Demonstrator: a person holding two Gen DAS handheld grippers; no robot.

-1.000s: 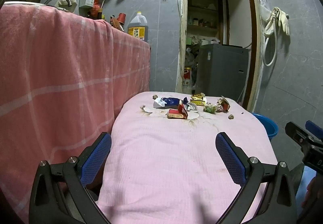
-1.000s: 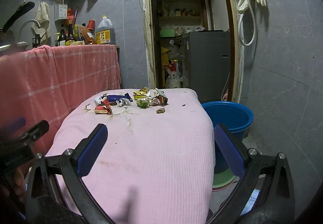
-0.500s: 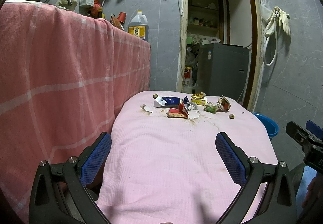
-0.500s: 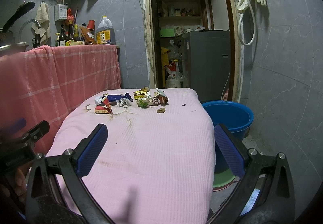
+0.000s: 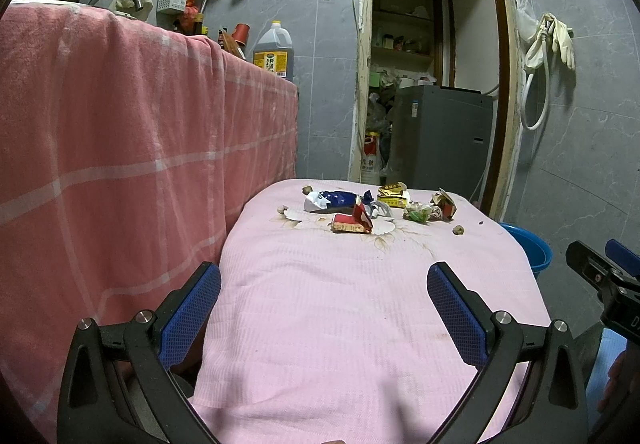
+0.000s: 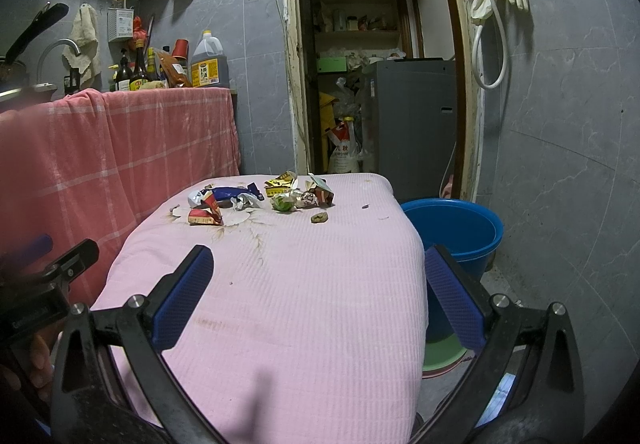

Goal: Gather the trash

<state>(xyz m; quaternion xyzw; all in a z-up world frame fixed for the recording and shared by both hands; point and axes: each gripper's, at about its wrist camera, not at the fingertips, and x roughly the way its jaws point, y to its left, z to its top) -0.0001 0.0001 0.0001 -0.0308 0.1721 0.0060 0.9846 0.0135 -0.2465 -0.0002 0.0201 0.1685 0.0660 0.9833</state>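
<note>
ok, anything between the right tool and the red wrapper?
Nothing: the right wrist view shows only bare, faintly stained pink cloth between the open right tool and the red wrapper.

Grey tiled walls [image 6: 568,148] surround a pink-clothed table [image 6: 304,304], a doorway [image 6: 372,56] opening onto cluttered shelves [image 6: 356,30].

Pink waffle-weave cloth [image 6: 304,284] is covering the surface, looking matt and stained. Crinkled glossy foil wrappers [image 5: 338,200] are shining; the blue plastic bucket [image 6: 464,232] is looking smooth.
</note>
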